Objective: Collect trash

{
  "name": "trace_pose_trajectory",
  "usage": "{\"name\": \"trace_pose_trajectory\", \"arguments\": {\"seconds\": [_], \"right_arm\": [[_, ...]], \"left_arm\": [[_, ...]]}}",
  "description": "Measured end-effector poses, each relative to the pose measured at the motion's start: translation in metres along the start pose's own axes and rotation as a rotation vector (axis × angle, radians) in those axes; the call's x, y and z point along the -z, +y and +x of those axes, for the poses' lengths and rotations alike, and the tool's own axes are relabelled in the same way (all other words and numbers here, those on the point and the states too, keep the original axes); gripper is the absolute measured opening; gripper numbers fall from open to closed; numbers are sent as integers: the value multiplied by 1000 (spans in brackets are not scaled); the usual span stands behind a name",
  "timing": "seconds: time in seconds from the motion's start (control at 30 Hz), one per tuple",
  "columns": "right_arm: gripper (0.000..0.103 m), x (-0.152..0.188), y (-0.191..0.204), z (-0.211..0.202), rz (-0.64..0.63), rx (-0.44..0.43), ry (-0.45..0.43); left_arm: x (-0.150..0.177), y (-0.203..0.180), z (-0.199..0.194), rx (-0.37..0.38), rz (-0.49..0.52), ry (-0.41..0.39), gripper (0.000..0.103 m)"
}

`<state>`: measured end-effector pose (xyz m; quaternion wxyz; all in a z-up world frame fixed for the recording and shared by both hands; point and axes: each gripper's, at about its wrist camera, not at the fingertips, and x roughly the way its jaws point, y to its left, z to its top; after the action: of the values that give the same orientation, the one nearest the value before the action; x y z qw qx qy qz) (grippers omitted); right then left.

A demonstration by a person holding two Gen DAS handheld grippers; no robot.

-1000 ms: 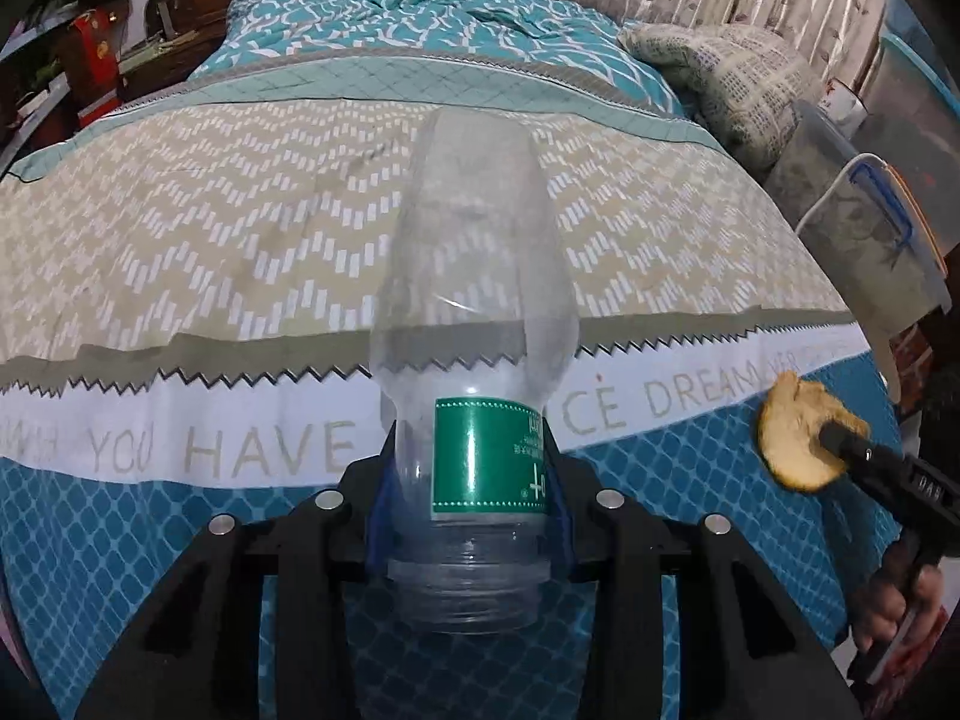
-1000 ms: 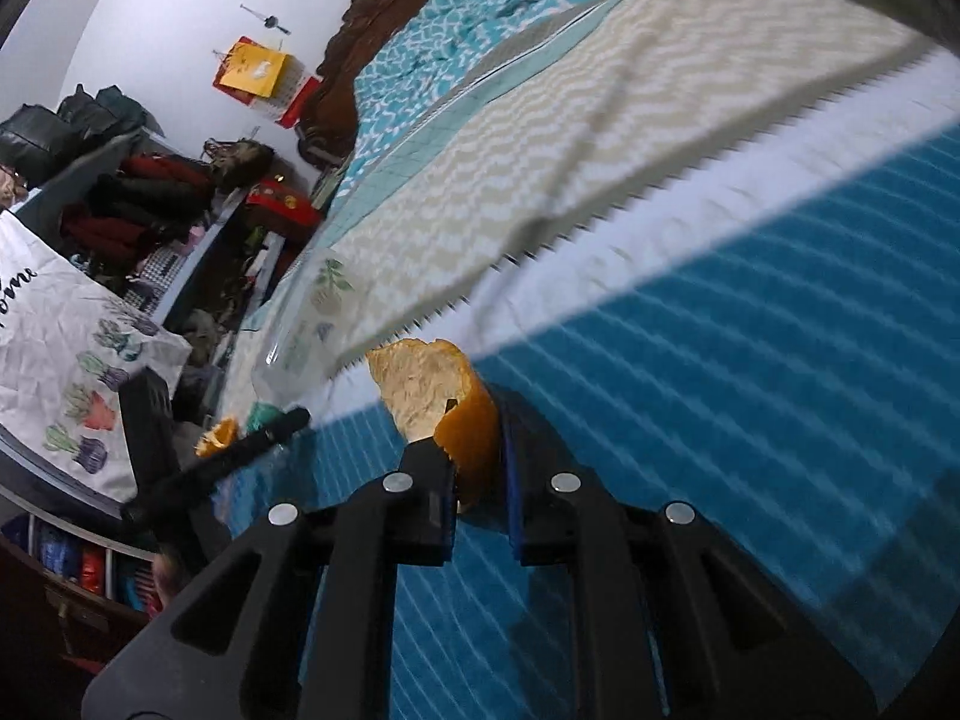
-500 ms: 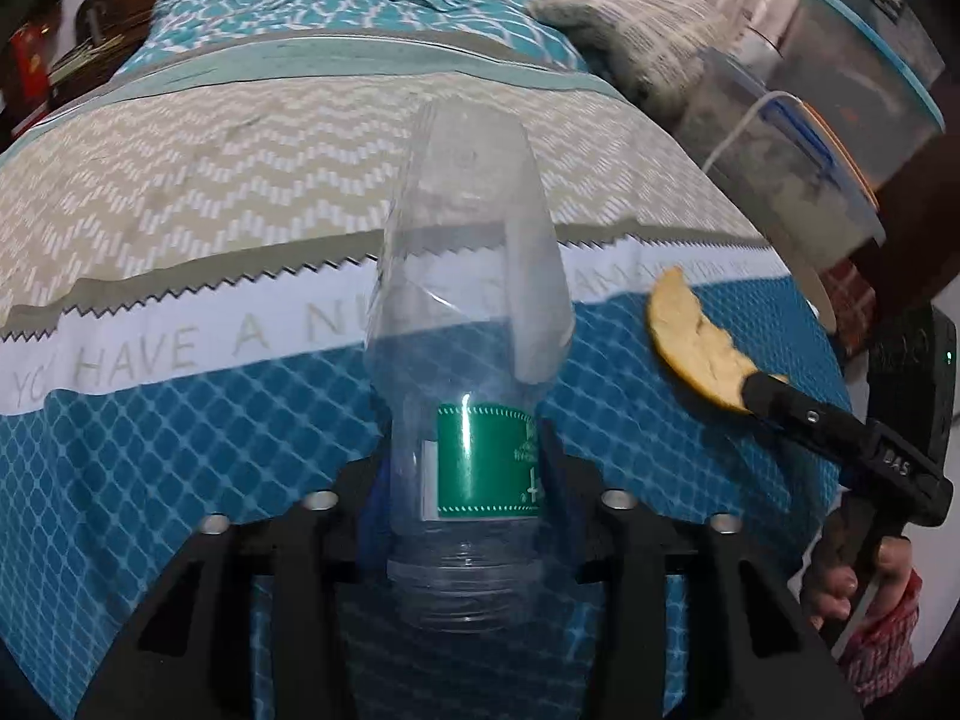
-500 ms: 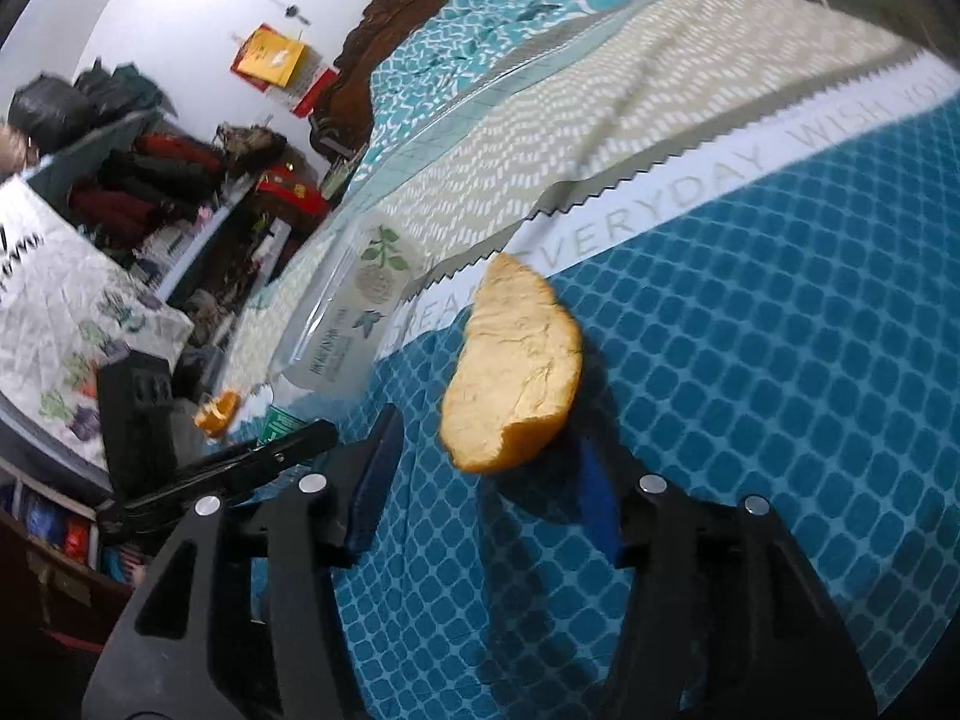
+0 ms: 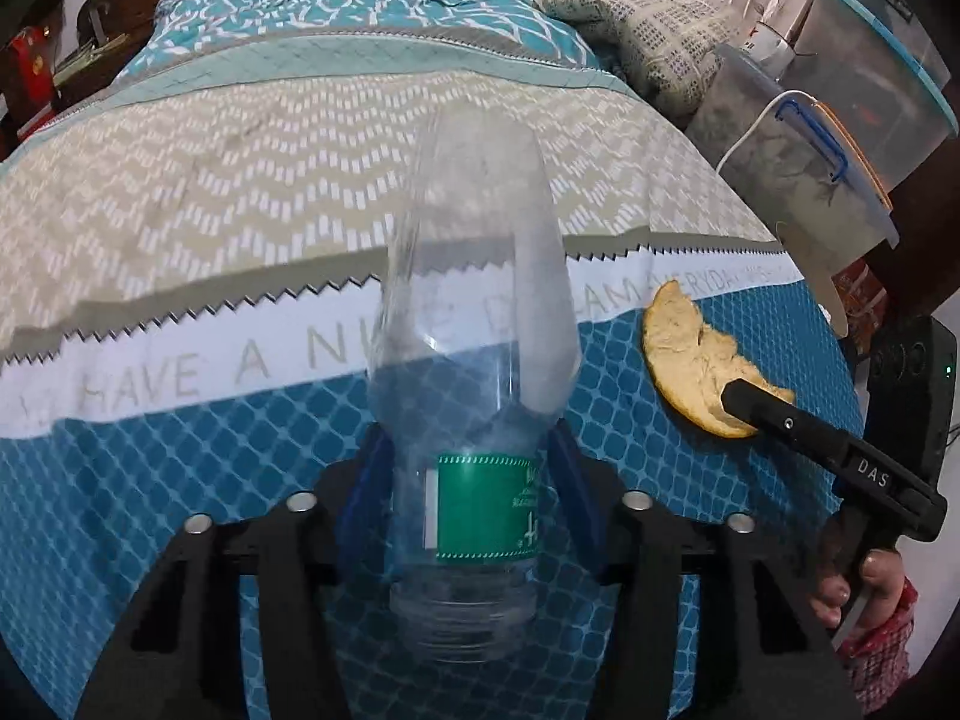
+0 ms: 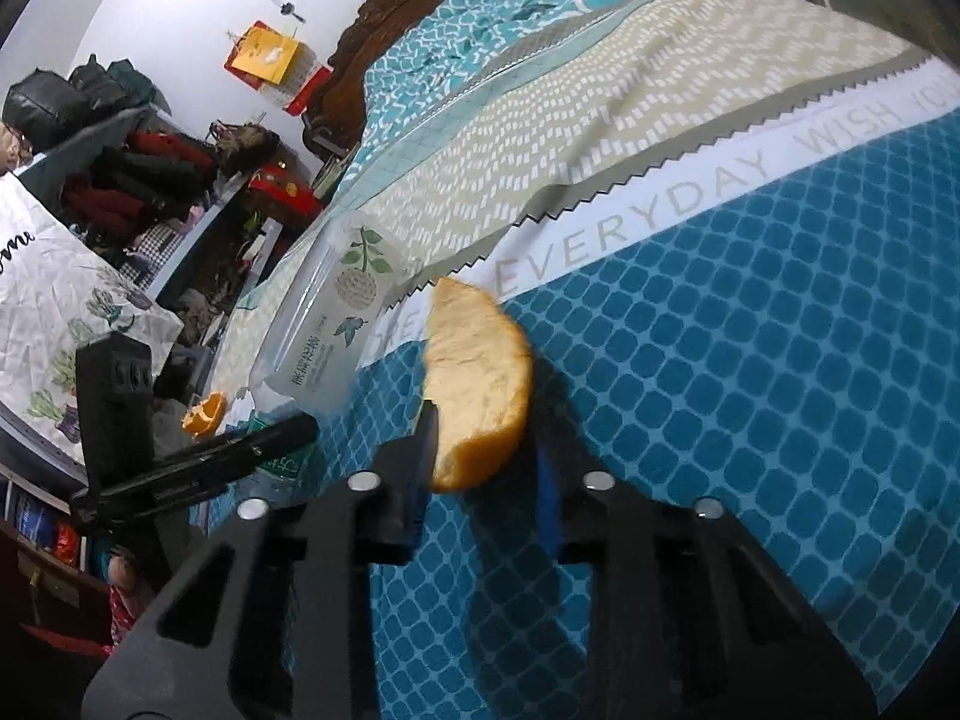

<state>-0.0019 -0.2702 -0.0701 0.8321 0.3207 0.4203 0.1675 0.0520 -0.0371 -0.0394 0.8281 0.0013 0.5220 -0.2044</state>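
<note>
While the left gripper (image 5: 468, 498) pinches the light, crushable bottle (image 5: 474, 360) at its label, the right gripper (image 6: 486, 468) stands wide around a limp orange peel (image 6: 480, 384), best nipped edgewise.

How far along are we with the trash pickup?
Done: the left tool is shut on the clear bottle. In hand: the right tool brackets the orange peel lying on the bedspread, with a gap at one finger, so it is not clamped. Left: gripping it, plus a smaller orange scrap past the bed edge. No bin shows.
</note>
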Motion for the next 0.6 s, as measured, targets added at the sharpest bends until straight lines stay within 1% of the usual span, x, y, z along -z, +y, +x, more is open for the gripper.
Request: {"name": "trace_pose_trajectory", "arguments": {"seconds": [0.03, 0.07, 0.1, 0.13, 0.27, 0.3, 0.37, 0.47, 0.57, 0.6], "right_arm": [[24, 0, -2, -1, 7, -6, 1], [23, 0, -4, -1, 14, -13, 1], [23, 0, -8, -2, 30, -28, 1], [21, 0, -12, -4, 47, -41, -1], [16, 0, -34, -15, 139, -96, -31], [15, 0, -40, -19, 155, -101, -40], [15, -1, -52, -30, 185, -97, -66], [15, -1, -76, -57, 230, -64, -138], [15, -2, -101, -85, 278, -33, -210], [15, -3, -114, -100, 305, -21, -246]], "left_arm": [[1, -2, 2, -5, 12, 9, 38], [1, -4, 2, -4, 18, 8, 38], [1, -5, 3, 15, 17, 14, 38], [-1, -7, 3, 49, 14, 23, 38], [-7, -26, 5, 94, 53, 23, 38], [-11, -35, 7, 123, 66, 32, 38], [-15, -49, 11, 159, 85, 45, 38], [-26, -80, 20, 201, 145, 58, 38], [-40, -121, 33, 235, 223, 74, 38], [-48, -141, 39, 255, 258, 85, 38]]}}
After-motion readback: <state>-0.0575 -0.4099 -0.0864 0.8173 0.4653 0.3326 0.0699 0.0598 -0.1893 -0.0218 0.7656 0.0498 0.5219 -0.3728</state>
